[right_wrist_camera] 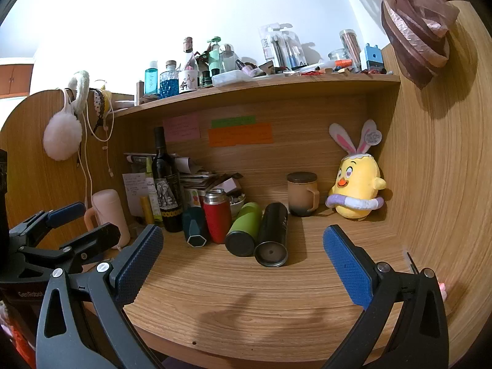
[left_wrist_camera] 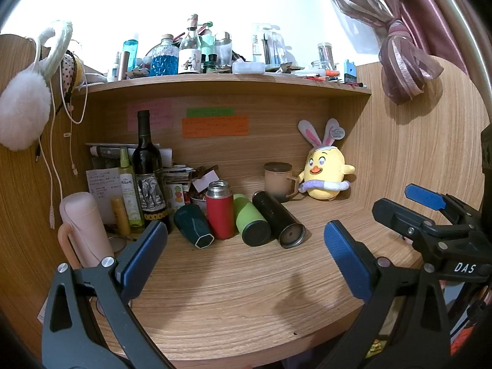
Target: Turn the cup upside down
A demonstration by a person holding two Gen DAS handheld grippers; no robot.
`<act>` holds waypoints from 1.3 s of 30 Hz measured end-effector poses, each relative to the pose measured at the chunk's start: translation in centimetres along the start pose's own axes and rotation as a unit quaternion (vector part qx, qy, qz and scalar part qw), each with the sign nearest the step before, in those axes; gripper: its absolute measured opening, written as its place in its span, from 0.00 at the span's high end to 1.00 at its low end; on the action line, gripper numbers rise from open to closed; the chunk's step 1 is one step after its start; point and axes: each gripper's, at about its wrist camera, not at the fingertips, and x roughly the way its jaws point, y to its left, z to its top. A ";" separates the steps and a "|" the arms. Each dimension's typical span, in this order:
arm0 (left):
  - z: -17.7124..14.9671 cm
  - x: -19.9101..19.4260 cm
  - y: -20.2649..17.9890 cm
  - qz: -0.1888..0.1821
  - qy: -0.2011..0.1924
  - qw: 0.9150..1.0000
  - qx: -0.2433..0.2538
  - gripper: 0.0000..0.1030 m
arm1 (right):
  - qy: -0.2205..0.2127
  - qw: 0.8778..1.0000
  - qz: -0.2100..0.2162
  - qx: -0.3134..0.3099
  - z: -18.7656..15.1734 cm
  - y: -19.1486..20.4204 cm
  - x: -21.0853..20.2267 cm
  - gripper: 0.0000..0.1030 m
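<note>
Hovering above wooden desk (left_wrist_camera: 233, 292), left gripper (left_wrist_camera: 246, 258) and right gripper (right_wrist_camera: 243, 264): jaws wide apart, empty. Beyond: teal cup (left_wrist_camera: 193, 226), green tumbler (left_wrist_camera: 250, 220), black flask (left_wrist_camera: 278, 220) lying sideways; red flask (left_wrist_camera: 220, 210) upright between; lidded mug (left_wrist_camera: 278, 181) beside chick plush (left_wrist_camera: 326, 172).

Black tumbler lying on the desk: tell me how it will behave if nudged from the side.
The black tumbler lies on its side, so it would probably roll. The green tumbler beside it would likely block leftward rolling. Its smooth round wall looks slippery.
</note>
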 end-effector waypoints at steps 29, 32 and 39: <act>-0.5 0.4 0.4 0.000 0.005 1.000 -0.005 0.00 | 0.001 1.000 -0.001 -0.001 0.0 0.0 0.1 0.00; -0.7 0.5 0.5 0.000 0.007 1.000 -0.007 0.00 | 0.001 1.000 -0.001 -0.001 0.0 0.0 0.1 0.00; -0.6 1.9 0.3 -0.013 0.018 1.000 -0.012 0.00 | 0.005 1.000 -0.010 -0.001 -0.4 -0.9 0.7 0.00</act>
